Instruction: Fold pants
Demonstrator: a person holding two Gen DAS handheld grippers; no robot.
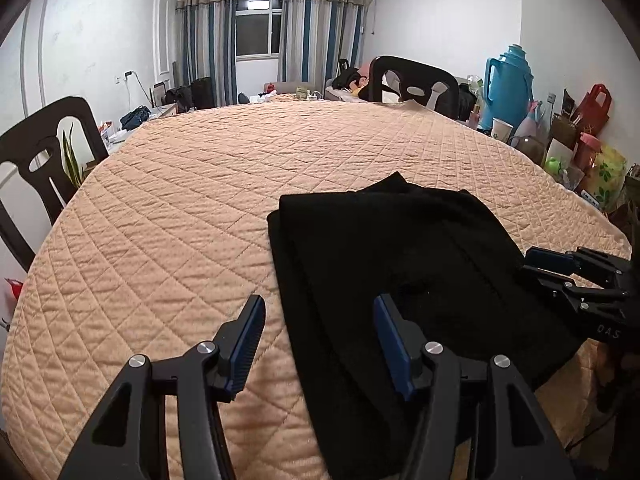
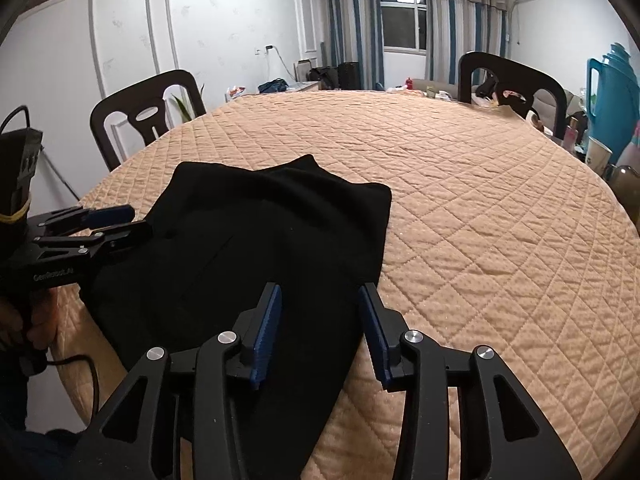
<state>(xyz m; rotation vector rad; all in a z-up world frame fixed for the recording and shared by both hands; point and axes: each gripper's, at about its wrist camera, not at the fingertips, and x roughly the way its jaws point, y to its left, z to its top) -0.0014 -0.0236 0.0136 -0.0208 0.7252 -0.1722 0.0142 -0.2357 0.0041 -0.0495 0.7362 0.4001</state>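
While both grippers hovered with jaws parted and nothing between them, the quilted table cover (image 1: 192, 208) filled most of each view, peach with diamond stitching, chairs at its far rim.

Pants (image 1: 392, 264): black, lay at the near edge of the cover, at about 5 o'clock in the left wrist view and 7 o'clock in the right wrist view. Already doubled into a compact stack; layered edges showed along the left side, and a small peak of cloth stood out at the far end, 12 o'clock of the bundle. Fabric matte, soft-looking, little detail visible.

Left gripper (image 1: 320, 344): released, straddling the bundle's left edge. Right gripper (image 2: 320, 330): released, over its right edge.

Judgement: fold nearly complete. Next move probably calls for pinching the near corners together and carrying them evenly toward 12 o'clock, or flattening that peak.
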